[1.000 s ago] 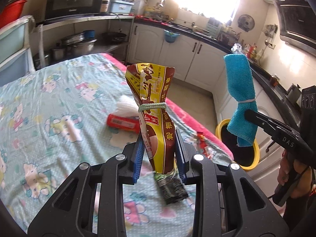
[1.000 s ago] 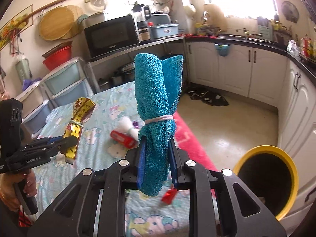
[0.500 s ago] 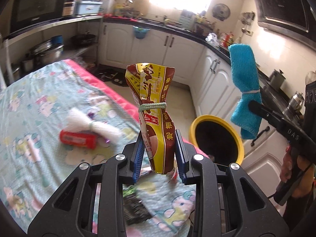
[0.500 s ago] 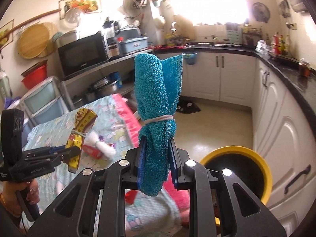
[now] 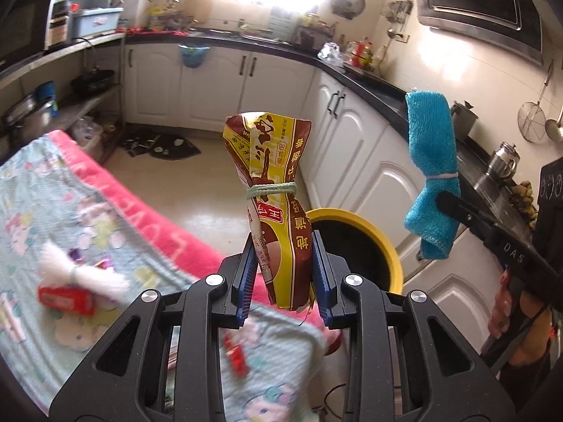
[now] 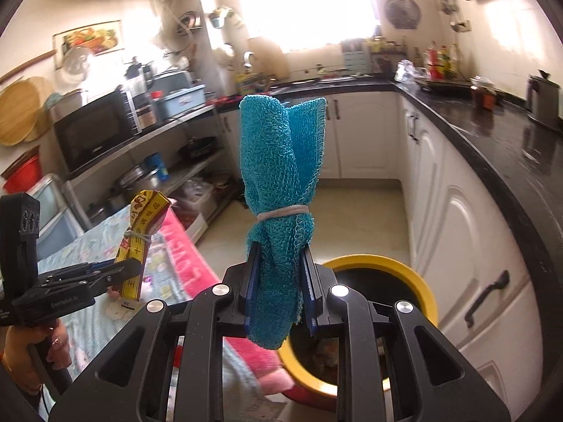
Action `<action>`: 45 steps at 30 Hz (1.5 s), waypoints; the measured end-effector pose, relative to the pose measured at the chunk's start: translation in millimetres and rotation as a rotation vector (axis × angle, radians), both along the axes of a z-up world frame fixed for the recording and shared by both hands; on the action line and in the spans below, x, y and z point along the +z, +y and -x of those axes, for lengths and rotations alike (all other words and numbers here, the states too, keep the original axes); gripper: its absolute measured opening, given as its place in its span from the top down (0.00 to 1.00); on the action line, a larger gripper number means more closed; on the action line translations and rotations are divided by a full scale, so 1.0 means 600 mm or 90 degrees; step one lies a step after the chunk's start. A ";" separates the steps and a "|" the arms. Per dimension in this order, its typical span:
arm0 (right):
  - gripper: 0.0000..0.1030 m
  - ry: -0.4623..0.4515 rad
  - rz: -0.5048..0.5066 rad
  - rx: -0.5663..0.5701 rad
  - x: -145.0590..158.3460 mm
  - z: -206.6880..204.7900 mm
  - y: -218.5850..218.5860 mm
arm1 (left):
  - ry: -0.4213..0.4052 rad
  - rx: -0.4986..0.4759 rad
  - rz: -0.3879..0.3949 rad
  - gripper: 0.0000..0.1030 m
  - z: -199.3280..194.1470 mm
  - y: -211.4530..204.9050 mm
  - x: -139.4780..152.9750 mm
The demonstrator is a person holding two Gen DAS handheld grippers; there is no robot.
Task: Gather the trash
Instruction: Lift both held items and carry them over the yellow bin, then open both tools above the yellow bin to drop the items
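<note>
My left gripper [image 5: 282, 274] is shut on a yellow and brown snack bag [image 5: 272, 190] tied with a green band, held upright near the table's edge. My right gripper [image 6: 279, 286] is shut on a blue cloth [image 6: 281, 176] tied with a white band, held above the yellow trash bin [image 6: 418, 274]. The bin also shows in the left wrist view [image 5: 383, 239], just behind the bag. The right gripper with the cloth [image 5: 431, 172] shows at the right of the left wrist view. The left gripper with the bag [image 6: 140, 239] shows at the left of the right wrist view.
A table with a cartoon cloth and pink edge [image 5: 140, 225] holds a red packet [image 5: 67, 299], a white tied bundle [image 5: 81, 270] and a small red wrapper [image 5: 235, 355]. White kitchen cabinets [image 5: 355, 147] and a black counter [image 6: 492, 147] surround the bin.
Both grippers have swung right, away from the table and toward the yellow bin. The bin has grown larger in both views. Both still hold their items.
</note>
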State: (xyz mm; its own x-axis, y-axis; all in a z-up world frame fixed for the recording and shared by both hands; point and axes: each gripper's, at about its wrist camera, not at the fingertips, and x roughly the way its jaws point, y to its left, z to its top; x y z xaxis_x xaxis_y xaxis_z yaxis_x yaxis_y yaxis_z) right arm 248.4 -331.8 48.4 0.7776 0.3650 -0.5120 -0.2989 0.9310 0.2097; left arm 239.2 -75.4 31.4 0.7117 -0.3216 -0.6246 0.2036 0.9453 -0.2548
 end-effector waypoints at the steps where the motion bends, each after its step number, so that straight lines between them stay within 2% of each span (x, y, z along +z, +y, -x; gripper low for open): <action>1: 0.80 0.002 -0.002 -0.008 -0.003 0.000 -0.007 | 0.002 -0.009 -0.002 0.78 -0.009 -0.012 -0.002; 5: 0.80 0.001 0.009 -0.049 -0.018 0.001 -0.037 | 0.004 -0.029 -0.003 0.78 -0.031 -0.041 -0.014; 10: 0.80 0.030 0.015 -0.084 -0.049 -0.008 -0.066 | 0.024 -0.060 0.014 0.78 -0.067 -0.079 -0.040; 19: 0.78 0.117 0.022 -0.117 -0.136 -0.049 -0.099 | 0.071 -0.115 0.036 0.78 -0.121 -0.143 -0.095; 25: 0.69 0.171 0.014 -0.130 -0.192 -0.074 -0.103 | 0.111 -0.125 0.054 0.77 -0.154 -0.162 -0.134; 26: 0.67 0.179 0.012 -0.132 -0.202 -0.078 -0.103 | 0.115 -0.119 0.053 0.75 -0.158 -0.162 -0.140; 27: 0.64 0.186 0.011 -0.136 -0.210 -0.081 -0.104 | 0.117 -0.113 0.050 0.66 -0.159 -0.161 -0.144; 30: 0.63 0.197 0.001 -0.144 -0.221 -0.090 -0.110 | 0.131 -0.093 0.048 0.59 -0.162 -0.150 -0.157; 31: 0.62 0.195 0.002 -0.145 -0.221 -0.089 -0.111 | 0.133 -0.087 0.047 0.50 -0.160 -0.144 -0.159; 35: 0.53 0.181 0.011 -0.149 -0.214 -0.082 -0.107 | 0.117 -0.065 0.038 0.42 -0.145 -0.117 -0.153; 37: 0.48 0.169 0.018 -0.150 -0.206 -0.073 -0.101 | 0.110 -0.054 0.038 0.30 -0.137 -0.106 -0.146; 39: 0.40 0.153 0.026 -0.151 -0.199 -0.062 -0.097 | 0.090 -0.041 0.029 0.25 -0.125 -0.093 -0.133; 42: 0.37 0.135 0.038 -0.148 -0.187 -0.051 -0.089 | 0.068 -0.023 0.031 0.11 -0.111 -0.075 -0.116; 45: 0.32 0.115 0.047 -0.143 -0.169 -0.041 -0.082 | 0.055 -0.010 0.036 0.11 -0.098 -0.055 -0.100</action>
State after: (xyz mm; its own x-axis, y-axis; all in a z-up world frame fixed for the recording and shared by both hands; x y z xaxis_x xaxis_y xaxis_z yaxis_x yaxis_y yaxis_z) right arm 272.7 -381.0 -53.2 0.7286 0.1510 -0.6680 -0.0478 0.9842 0.1703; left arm 297.7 -108.6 -28.8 0.6504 -0.3689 -0.6640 0.1930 0.9257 -0.3252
